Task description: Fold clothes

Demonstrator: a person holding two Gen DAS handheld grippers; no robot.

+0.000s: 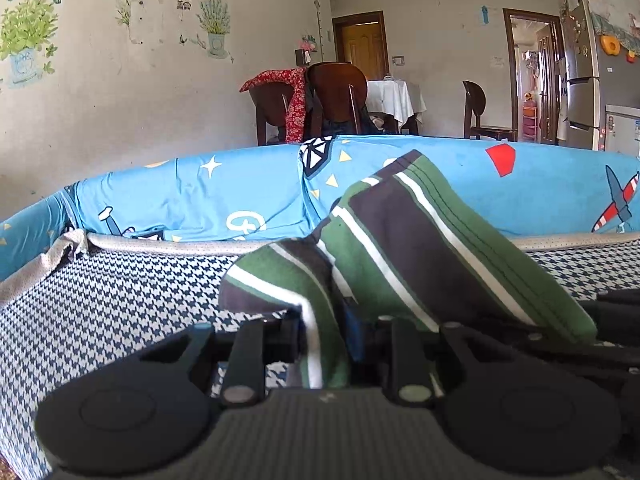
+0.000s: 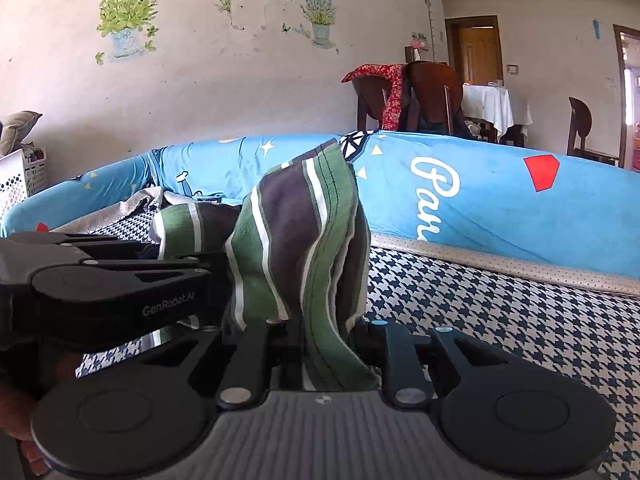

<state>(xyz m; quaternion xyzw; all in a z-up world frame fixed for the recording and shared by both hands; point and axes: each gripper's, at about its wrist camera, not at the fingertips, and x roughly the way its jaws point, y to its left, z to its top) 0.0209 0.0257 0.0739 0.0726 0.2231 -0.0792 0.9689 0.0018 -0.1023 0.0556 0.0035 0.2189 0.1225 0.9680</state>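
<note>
A striped garment (image 1: pixel 404 232) in green, dark grey and white is bunched up over the houndstooth cover (image 1: pixel 120 300) of a sofa seat. My left gripper (image 1: pixel 336 340) is shut on one fold of it, and the cloth hides the fingertips. In the right wrist view the same garment (image 2: pixel 296 232) rises in a peak, with my right gripper (image 2: pixel 324 336) shut on its lower edge. The left gripper (image 2: pixel 216 276) comes in from the left there and pinches the cloth close beside the right one. The right gripper's black body (image 1: pixel 612 316) shows at the right edge of the left wrist view.
A blue printed sofa back (image 1: pixel 200 196) stands right behind the garment. Beyond it are dark wooden chairs (image 1: pixel 336 96), one with a red cloth over it, a white-clothed table (image 1: pixel 394 98) and a fridge (image 1: pixel 588 80). A white basket (image 2: pixel 20 180) stands at far left.
</note>
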